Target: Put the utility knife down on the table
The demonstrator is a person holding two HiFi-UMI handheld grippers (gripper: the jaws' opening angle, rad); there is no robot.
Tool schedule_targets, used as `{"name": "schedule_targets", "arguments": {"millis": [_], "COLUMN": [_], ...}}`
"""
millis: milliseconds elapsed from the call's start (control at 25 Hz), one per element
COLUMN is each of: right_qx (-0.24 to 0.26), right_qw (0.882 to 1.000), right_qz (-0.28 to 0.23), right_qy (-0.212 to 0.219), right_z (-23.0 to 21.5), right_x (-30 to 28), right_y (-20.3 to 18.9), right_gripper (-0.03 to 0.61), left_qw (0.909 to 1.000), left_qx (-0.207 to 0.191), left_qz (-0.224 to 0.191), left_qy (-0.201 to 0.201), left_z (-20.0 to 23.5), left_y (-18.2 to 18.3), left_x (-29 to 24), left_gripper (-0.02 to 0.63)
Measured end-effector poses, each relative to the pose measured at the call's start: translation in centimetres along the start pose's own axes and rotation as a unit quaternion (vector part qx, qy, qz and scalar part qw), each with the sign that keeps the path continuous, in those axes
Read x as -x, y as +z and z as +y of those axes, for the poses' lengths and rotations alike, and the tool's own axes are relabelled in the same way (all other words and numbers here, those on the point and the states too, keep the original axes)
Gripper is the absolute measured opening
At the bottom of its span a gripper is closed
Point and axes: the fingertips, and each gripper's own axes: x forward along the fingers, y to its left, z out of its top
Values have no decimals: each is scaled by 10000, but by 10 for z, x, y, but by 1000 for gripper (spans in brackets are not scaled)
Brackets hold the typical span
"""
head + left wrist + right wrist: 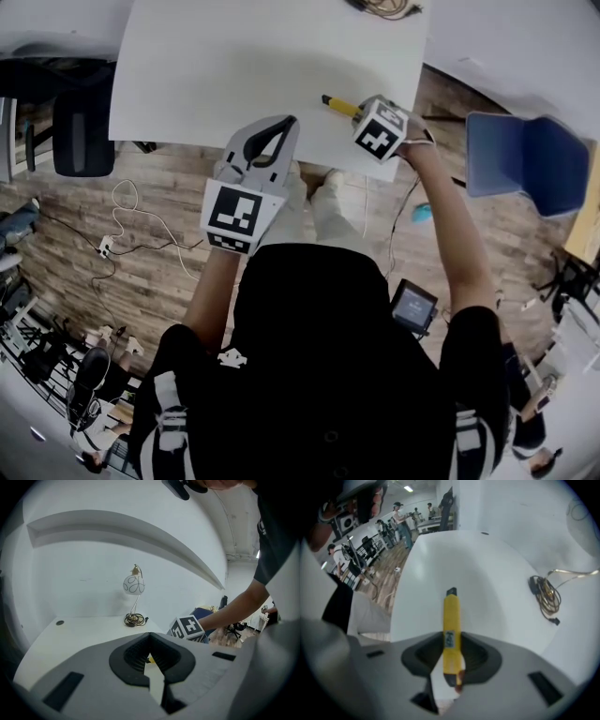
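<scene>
the white bench [253,66] fills the upper middle of the head view, and the work is at its near edge, right of centre. the right gripper [364,112] is tipped steeply down there, its fingers pinching the yellow utility knife [339,104] round the back part of its body. in the right gripper view the knife [451,616] runs up the frame from the fingers, black tip foremost, out over the bench top [487,569]. whether it touches the top yet i cannot tell from here.

the left gripper [274,141] hangs lower left of it in the head view, over the bench edge, fingers pressed together at the tips on nothing, well apart from the knife. it has no part in this and is best kept where it is.

to do this step well, i'd say bring the knife low and flat so its whole length rests on the bench before the fingers spread (let go tilted and it will likely drop and skid). it sits close to the near edge, so landing it a little further in seems safer. then lift straight off so the pads don't drag it.

as for writing: a small pale label [450,639] on the knife carries blue print, too blurred to read. the cube [382,129] on the right gripper shows only black-and-white square patterns, no words.
</scene>
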Motion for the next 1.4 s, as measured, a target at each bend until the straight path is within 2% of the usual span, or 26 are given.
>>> {"name": "schedule_targets", "arguments": {"millis": [240,1040,1400], "right_qx": [96,-25,-302], "right_qw": [9998,9998,9993], "right_qz": [102,167,103], "right_qy": [-141,86,214], "right_z": [-3,0,-4], "right_x": [-10,-13,-17], "right_y": [-4,-9,-15], "right_gripper": [135,132,152], "left_qw": [10000,9999,9999], "left_qx": [32,-10,-54], "left_qz": [58,121,93], "left_qy": [-55,-110,-120], "left_z": [-5,-8,-6], "left_y": [-5,-6,-2], "left_x": [-3,-8,-9], "left_gripper": [16,17,17]}}
